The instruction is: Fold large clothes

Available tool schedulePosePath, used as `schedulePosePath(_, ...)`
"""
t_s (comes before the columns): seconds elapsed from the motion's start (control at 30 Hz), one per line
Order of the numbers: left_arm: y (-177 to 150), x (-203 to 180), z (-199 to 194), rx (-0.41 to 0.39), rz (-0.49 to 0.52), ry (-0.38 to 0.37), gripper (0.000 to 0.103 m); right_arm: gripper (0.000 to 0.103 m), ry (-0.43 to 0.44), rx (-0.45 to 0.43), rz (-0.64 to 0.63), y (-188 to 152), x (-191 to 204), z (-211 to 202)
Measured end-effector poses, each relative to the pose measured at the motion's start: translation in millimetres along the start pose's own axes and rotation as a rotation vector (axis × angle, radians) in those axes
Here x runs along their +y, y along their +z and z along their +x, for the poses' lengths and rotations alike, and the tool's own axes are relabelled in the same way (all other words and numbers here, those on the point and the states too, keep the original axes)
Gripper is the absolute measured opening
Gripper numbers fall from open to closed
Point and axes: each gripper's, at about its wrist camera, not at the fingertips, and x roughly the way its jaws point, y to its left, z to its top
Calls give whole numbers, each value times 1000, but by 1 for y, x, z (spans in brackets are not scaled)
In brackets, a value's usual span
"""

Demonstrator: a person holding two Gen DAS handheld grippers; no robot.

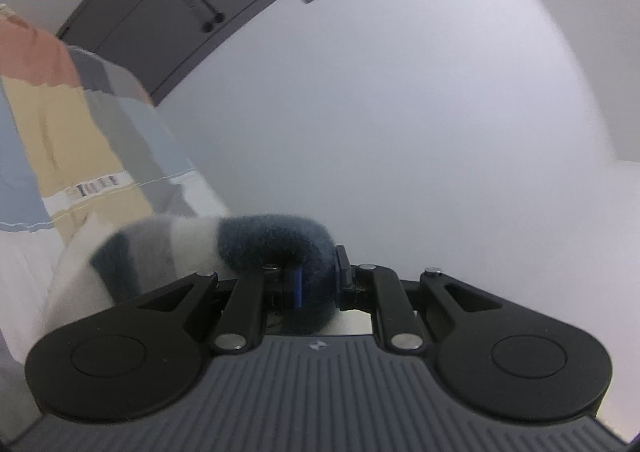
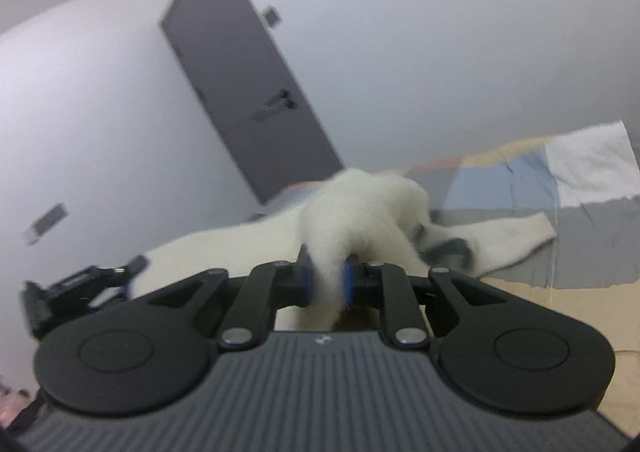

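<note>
Showing one fluffy white sweater with blue-grey stripes (image 2: 372, 207), one patchwork bedspread (image 2: 520, 187), one grey door (image 2: 248, 99), two black grippers (image 2: 327, 284).

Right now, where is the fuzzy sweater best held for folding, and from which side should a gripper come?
At its edges, where the knit bunches into a thin ridge. The left gripper is shut on the sweater's dark blue band, the right gripper on a cream fold. Come in level from the near side, since the rest lies spread over the patchwork bedcover.
</note>
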Motion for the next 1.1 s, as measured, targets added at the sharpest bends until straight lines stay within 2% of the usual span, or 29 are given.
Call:
schedulePosePath(0.07, -3, -2, -8, 21, 22, -11, 16, 18, 22, 4, -1, 3, 4, -21)
schedulePosePath(0.17, -12, 8, 2, 116, -10, 40, 17, 19, 17, 69, 72, 6, -7, -23)
schedulePosePath(0.23, -20, 14, 26, 224, -11, 119, 17, 19, -22, 146, 171, 1, -33, 0)
schedulePosePath(0.3, -29, 21, 52, 326, -5, 196, 18, 19, -84, 204, 215, -5, -56, 22)
schedulePosePath(0.43, -46, 28, 101, 436, 37, 292, 28, 21, -201, 298, 370, -23, -110, 73)
schedulePosePath(0.53, -52, 33, 128, 444, 76, 310, 32, 22, -236, 336, 432, -37, -136, 100)
schedulePosePath(0.63, -59, 42, 150, 423, 97, 319, 33, 25, -241, 335, 506, -48, -153, 117)
schedulePosePath(0.77, -56, 66, 186, 390, 83, 339, 33, 38, -175, 303, 553, -54, -166, 120)
schedulePosePath(0.83, -56, 73, 199, 369, 64, 347, 33, 41, -135, 288, 585, -56, -174, 117)
schedulePosePath(0.93, -59, 81, 207, 339, 34, 364, 33, 45, -89, 263, 642, -58, -185, 119)
schedulePosePath(1.03, -63, 80, 209, 315, 33, 377, 33, 45, -80, 245, 654, -60, -184, 117)
schedulePosePath(1.1, -64, 76, 207, 312, 43, 386, 33, 50, -81, 236, 637, -59, -179, 113)
